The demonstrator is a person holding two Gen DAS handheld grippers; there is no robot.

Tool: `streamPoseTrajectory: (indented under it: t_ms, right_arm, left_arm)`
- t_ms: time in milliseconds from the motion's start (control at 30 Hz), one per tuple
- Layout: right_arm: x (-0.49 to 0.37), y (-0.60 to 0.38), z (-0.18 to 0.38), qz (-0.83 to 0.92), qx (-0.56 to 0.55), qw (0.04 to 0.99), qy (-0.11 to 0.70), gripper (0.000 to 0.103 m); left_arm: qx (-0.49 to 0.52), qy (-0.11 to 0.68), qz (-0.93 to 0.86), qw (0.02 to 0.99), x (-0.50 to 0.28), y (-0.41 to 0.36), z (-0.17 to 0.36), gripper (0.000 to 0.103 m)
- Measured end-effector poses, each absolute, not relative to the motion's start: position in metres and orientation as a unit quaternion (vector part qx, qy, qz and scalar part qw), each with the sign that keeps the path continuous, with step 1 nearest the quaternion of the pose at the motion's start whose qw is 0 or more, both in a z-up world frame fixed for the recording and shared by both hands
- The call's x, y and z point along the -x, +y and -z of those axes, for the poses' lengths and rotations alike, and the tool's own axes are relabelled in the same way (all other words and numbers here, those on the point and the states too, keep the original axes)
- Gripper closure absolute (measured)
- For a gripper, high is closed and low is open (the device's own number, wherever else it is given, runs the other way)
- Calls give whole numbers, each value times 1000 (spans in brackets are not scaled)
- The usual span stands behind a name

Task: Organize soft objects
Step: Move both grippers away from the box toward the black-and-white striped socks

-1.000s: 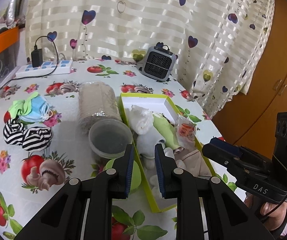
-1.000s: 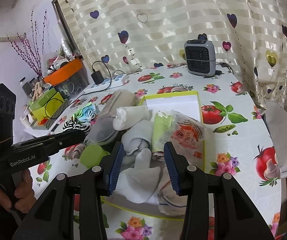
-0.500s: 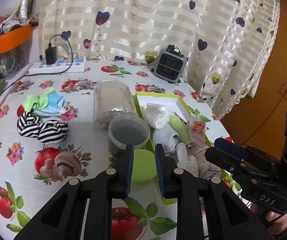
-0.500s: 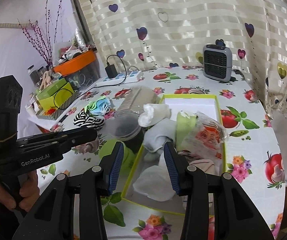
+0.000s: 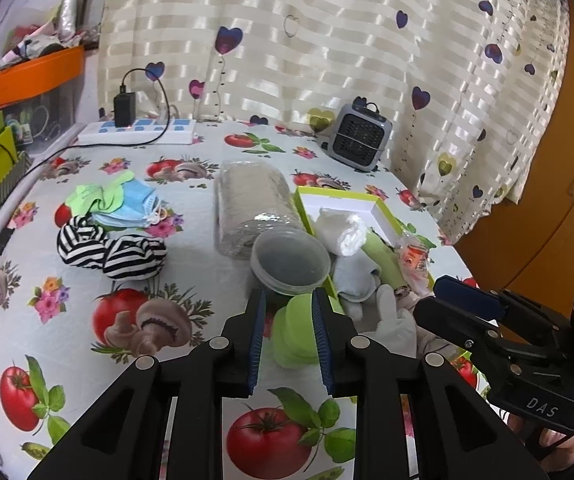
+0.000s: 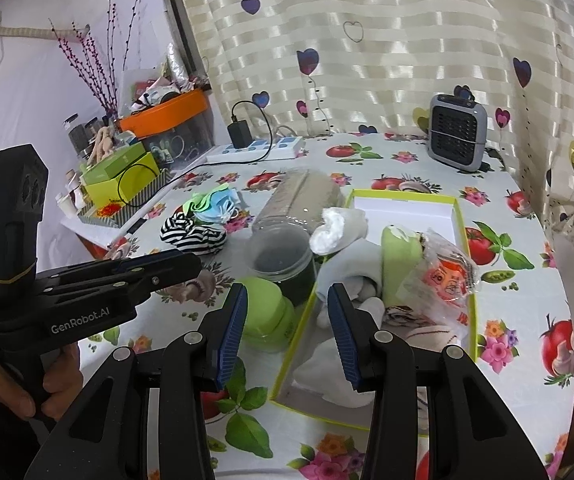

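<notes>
A lime-edged box (image 6: 461,216) (image 5: 383,216) on the table holds several soft things: white and grey socks (image 6: 339,232), a green roll (image 6: 397,256) and a plastic packet (image 6: 447,276). Left of it lie black-and-white striped socks (image 5: 107,250) (image 6: 191,236) and a pile of face masks (image 5: 127,200). My left gripper (image 5: 289,320) is open a little and empty, above a green lid (image 5: 297,334). My right gripper (image 6: 287,316) is open and empty, above the box's near left edge.
A clear jar of beige stuff (image 5: 251,204) lies on its side beside the box, with a round plastic tub (image 5: 289,258) at its mouth. A small grey heater (image 5: 361,142), a power strip (image 5: 139,134) and storage bins (image 6: 167,120) stand at the back.
Both grippers have drawn back and up from the box. The left one has shifted left, so the green lid now shows between its fingers. Neither holds anything.
</notes>
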State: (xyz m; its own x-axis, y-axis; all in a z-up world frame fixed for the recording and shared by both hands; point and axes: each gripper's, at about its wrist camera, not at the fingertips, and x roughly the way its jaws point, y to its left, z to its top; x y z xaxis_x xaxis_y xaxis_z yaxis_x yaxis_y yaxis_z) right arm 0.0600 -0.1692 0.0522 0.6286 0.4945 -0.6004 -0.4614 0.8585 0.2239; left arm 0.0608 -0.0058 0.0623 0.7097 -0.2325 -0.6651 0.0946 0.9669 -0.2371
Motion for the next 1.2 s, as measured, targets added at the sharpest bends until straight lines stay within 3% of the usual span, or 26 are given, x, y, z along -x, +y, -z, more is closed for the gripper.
streamPoseTrajectory:
  t_ms: [900,1200]
  right_arm:
    - [-58,-123,-55,-297,16,892,340,60]
    - [-62,-102,-58,-315,36,888,333,60]
  left_arm:
    - [112,375,28,920,-51,33,-50,80]
    - [119,380,6,917,-50,47,-44,69]
